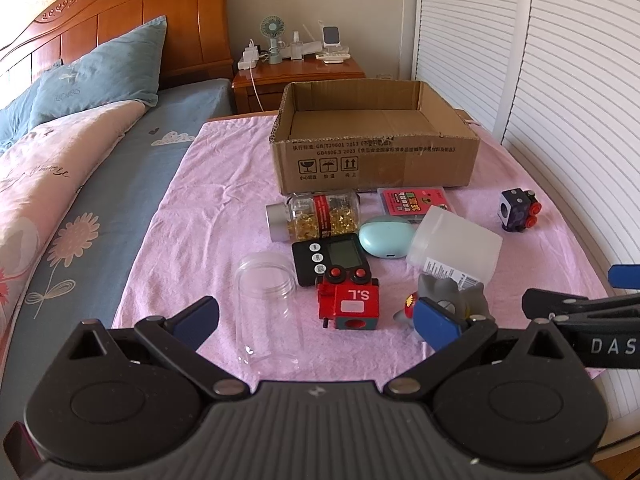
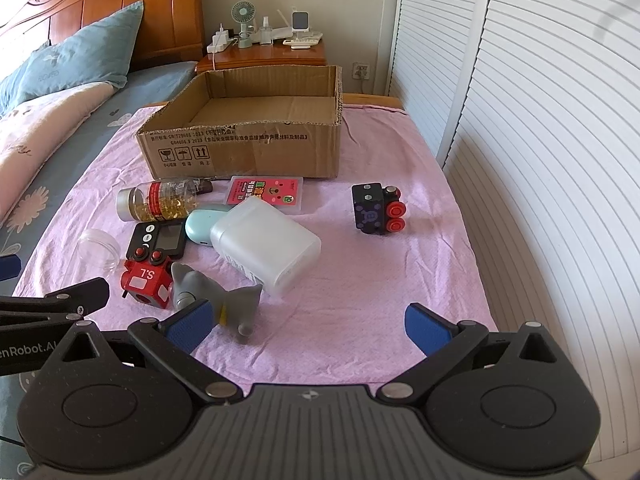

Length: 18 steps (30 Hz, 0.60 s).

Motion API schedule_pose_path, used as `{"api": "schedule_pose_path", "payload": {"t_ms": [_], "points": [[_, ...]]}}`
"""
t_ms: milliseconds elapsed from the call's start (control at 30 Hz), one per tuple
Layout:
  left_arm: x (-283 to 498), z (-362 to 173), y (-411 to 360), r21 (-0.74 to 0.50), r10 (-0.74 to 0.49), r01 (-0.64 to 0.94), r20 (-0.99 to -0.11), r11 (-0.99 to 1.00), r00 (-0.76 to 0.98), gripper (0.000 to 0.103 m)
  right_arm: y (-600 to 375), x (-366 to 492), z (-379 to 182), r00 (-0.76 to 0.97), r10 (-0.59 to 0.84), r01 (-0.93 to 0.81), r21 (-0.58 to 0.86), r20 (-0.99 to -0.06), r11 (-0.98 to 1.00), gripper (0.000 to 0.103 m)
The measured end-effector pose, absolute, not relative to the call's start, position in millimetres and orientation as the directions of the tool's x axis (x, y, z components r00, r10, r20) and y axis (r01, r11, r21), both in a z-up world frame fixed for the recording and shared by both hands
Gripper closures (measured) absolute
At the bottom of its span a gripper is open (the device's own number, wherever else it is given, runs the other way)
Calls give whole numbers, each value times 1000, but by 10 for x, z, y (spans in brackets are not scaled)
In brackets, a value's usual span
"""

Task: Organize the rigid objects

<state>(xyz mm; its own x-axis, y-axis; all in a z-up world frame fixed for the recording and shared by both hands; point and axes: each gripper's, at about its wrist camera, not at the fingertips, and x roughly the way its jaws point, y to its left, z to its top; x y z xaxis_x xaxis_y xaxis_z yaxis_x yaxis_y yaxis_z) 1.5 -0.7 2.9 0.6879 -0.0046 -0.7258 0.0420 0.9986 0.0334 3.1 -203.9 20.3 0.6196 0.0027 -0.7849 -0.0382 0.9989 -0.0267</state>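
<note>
**Both grippers hanging open over a scatter of hard things, box waiting empty**

The left gripper (image 1: 316,320) and the right gripper (image 2: 308,326) are both hovering with jaws spread wide and nothing between them, low at the near edge of the pink cloth (image 2: 380,280), which looks soft and wrinkled and is covering the desk.

Nearest are lying the clear plastic jar (image 1: 266,312), on its side with its threaded mouth open, the red toy block (image 1: 350,300) with its hard moulded corners, and the grey rubbery figure (image 2: 218,292), tipped over just beside the right gripper's left pad.

Behind them, crowded together and partly touching, are sitting the black timer (image 1: 332,258), the smooth mint case (image 1: 386,236), the frosted white container (image 2: 266,242) and the capsule bottle (image 1: 312,216). The pink card case (image 2: 266,194) is lying flat near the box. The purple wheeled block (image 2: 378,210) is standing well apart to the right.

Farthest, the cardboard box (image 2: 248,152) is standing open-topped, apparently empty, probably meant to receive everything.
</note>
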Motion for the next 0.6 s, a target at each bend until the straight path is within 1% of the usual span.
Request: {"api": "schedule_pose_path", "payload": {"t_ms": [600], "points": [[12,49,-8,38,-2,43,-722,998,692,1,-2037,30,212,622,3,-39,-27,-783,999,0]]}}
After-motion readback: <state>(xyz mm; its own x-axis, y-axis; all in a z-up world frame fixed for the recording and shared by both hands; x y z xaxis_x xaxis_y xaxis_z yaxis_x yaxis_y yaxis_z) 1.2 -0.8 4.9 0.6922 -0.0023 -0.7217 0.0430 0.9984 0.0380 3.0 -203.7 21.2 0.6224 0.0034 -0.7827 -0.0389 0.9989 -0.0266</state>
